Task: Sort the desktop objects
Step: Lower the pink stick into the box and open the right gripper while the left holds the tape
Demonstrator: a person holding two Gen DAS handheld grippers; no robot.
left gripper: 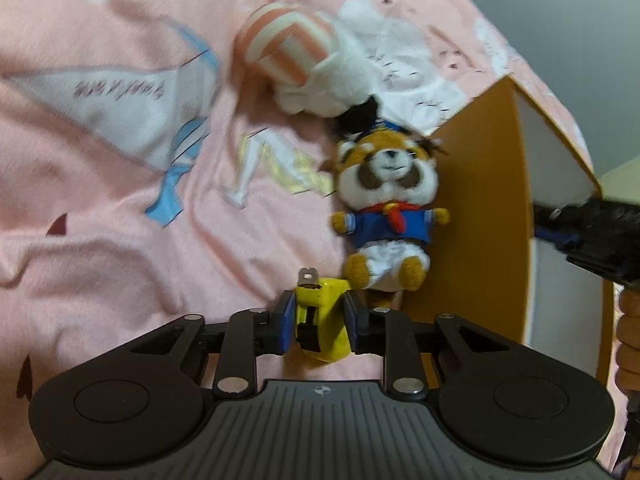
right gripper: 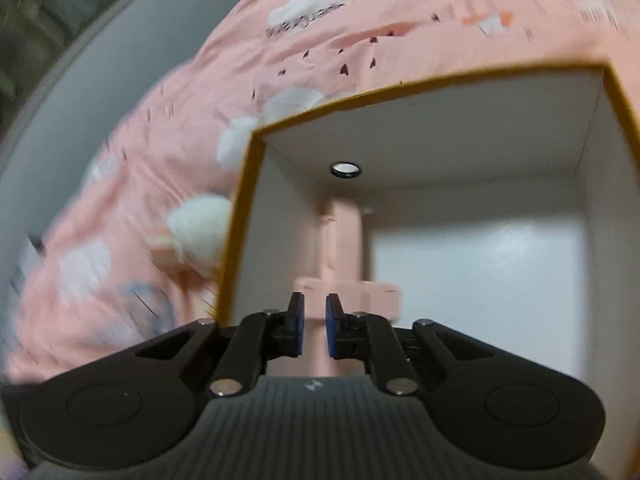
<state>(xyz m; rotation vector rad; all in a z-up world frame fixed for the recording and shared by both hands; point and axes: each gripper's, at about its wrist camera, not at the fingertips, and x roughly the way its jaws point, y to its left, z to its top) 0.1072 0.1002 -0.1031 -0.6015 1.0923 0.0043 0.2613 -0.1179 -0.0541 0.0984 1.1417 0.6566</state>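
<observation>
On the pink printed bedsheet, the left tool is clamping a small yellow plastic tape measure between its blue pads, the metal tape hook sticking out at the far end. Just beyond it a small brown-and-white plush raccoon in a blue sailor top and red neckerchief is lying on its back, its side touching the outer wall of the orange cardboard box with a white inside. Farther off, a white plush toy with a pink-and-white striped part is resting on the sheet, near the raccoon's head. At the right edge of the left wrist view, the right tool is reaching over the box rim. From its own camera, the right tool is sitting inside the box with its jaws nearly closed on a pink cross-shaped plastic piece, which is running between the pads down toward the box floor.
</observation>
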